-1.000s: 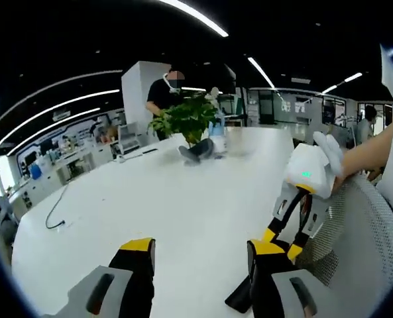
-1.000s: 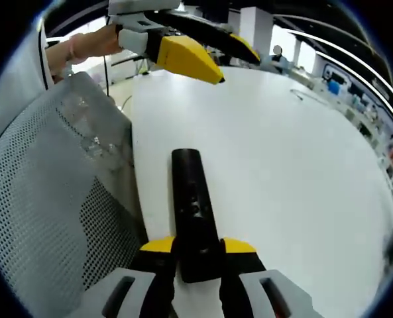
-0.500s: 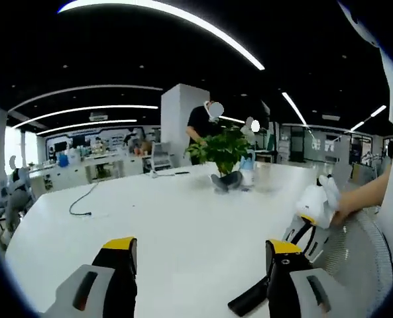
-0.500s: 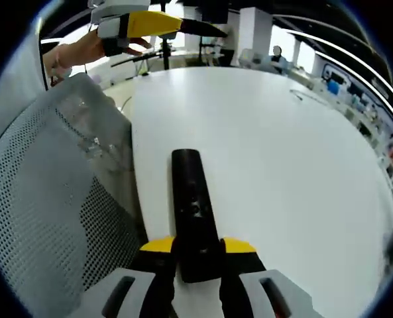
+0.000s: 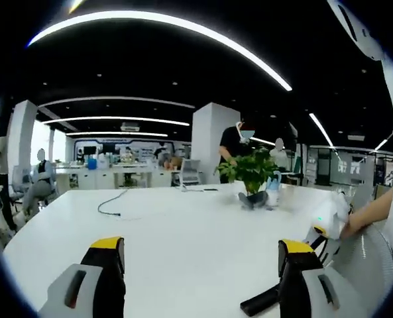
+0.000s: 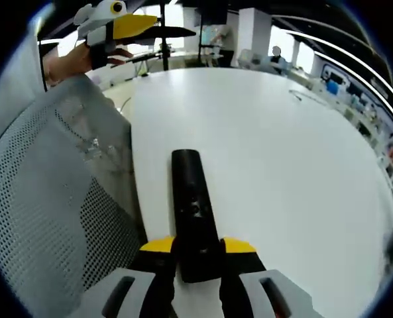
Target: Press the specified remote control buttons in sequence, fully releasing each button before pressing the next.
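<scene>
Between our right gripper's (image 6: 197, 255) yellow-tipped jaws sits the black remote control (image 6: 193, 211), clamped at its near end, its long axis running straight away from us over the white table (image 6: 276, 159), buttons facing up. Our left gripper (image 5: 203, 255) hovers with jaws spread wide and nothing between them, tilted up toward the far room. From it the remote lies down and to the right, one end showing by its right jaw. We judge the left gripper, though well off the buttons, must be the presser, coming down along that axis.
</scene>
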### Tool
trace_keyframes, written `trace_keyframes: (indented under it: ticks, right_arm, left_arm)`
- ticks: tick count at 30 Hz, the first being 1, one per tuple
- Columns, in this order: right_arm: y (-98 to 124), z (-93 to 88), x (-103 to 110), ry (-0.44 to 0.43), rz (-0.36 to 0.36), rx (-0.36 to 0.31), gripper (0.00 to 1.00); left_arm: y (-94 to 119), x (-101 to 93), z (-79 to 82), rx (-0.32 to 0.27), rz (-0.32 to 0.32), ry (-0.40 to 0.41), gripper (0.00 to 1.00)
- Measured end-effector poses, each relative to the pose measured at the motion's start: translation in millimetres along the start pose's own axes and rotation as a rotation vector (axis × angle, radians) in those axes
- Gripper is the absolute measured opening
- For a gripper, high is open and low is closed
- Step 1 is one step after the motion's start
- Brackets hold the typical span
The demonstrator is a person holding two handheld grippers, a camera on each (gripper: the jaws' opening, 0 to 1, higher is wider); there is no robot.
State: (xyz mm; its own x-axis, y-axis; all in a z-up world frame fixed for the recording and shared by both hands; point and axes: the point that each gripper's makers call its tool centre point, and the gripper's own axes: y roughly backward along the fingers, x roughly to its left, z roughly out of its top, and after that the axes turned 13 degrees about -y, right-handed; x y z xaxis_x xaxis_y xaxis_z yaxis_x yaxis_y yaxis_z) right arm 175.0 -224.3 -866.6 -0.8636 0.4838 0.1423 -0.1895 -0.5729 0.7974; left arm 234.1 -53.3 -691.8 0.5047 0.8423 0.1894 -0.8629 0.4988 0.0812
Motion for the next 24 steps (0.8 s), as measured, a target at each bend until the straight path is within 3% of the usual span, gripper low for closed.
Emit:
trace_keyframes:
  ticks: [5,10,15,18,24]
  right_arm:
    - [-0.8,-0.2,0.3,0.017,-0.009,0.013,0.22]
    - [-1.5,1.0,0.8,0.025,-0.017,0.025,0.22]
    - [-1.2,0.6,1.3,0.035,-0.018,0.045,0.22]
    - [-1.7,0.5,2.7,0.085,-0.017,0.069,0.21]
    - [-1.9,1.1,0.3,0.058,-0.003,0.087,0.21]
  left_arm:
    - [1.6,5.6,-3.2,0.017,0.031,0.002,1.0]
    - [0.7,8.5,-0.1,-0.006,0.055,0.015,1.0]
    - [-2.0,5.3,-0.2,0.005,0.051,-0.011,1.0]
    - [-0.5,7.4,0.2,-0.007,0.044,-0.035,1.0]
    - [6.9,6.5,-6.6,0.029,0.044,-0.01,1.0]
